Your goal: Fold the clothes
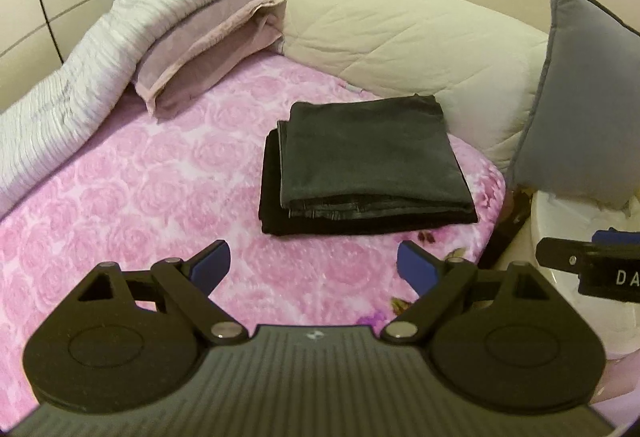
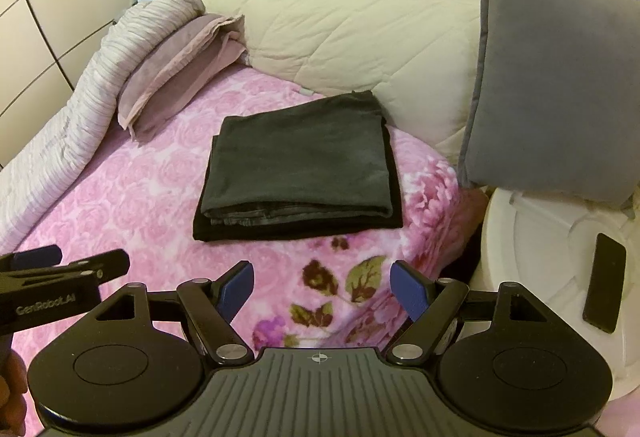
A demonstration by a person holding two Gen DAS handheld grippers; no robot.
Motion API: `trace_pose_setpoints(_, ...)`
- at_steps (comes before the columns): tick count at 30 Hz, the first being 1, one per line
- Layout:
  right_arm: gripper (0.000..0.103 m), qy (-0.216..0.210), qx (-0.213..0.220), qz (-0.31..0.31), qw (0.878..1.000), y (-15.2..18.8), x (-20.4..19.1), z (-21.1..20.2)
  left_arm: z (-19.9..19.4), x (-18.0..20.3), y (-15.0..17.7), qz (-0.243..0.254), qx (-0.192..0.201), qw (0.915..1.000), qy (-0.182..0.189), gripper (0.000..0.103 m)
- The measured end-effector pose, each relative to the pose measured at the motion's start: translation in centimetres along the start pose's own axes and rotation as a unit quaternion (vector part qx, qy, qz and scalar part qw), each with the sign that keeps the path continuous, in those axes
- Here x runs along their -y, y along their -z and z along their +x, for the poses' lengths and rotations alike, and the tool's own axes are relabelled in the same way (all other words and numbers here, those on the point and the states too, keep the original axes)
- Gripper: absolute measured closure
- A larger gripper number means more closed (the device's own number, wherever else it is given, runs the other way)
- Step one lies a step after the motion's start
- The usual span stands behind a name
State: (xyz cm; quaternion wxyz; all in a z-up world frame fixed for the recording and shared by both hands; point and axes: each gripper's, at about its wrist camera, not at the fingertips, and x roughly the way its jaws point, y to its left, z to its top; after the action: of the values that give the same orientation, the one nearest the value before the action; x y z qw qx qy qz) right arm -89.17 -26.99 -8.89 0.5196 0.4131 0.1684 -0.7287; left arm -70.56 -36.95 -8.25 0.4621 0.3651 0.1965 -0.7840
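Two dark garments lie folded in a neat stack on the bed: a charcoal-grey folded cloth (image 1: pixel 370 157) squared on top of a black folded cloth (image 1: pixel 276 209), whose edges show beneath it along the near and left sides, the pile resting on the pink rose-patterned fleece blanket (image 1: pixel 140 189) towards its right-hand edge, near the cream quilted duvet (image 1: pixel 380 33), leaving the broad near stretch of blanket bare, seemingly as working room. Both tools hang back, short of the stack and touching nothing: the left gripper (image 1: pixel 314 265) with its blue-padded jaws spread wide and empty, the right gripper (image 2: pixel 322 287) likewise wide and empty, which suggests the fold is finished. Beyond, a grey square cushion (image 2: pixel 548 77) stands propped above a white round table (image 2: pixel 540 249)
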Motion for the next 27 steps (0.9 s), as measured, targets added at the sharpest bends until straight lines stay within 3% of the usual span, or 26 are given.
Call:
trace_pose_setpoints(16, 0.025, 0.003, -0.002, 0.009, 1.000, 0.4, -0.1, -0.6, -0.1, 1.4, 0.3, 0.032, -0.009, 0.9993, 0.020, 0.015)
trace_pose_setpoints(27, 0.025, 0.004, -0.005, 0.002, 1.000, 0.4, -0.5, -0.6, 0.1, 0.7, 0.3, 0.019, -0.017, 0.9992, 0.030, 0.015)
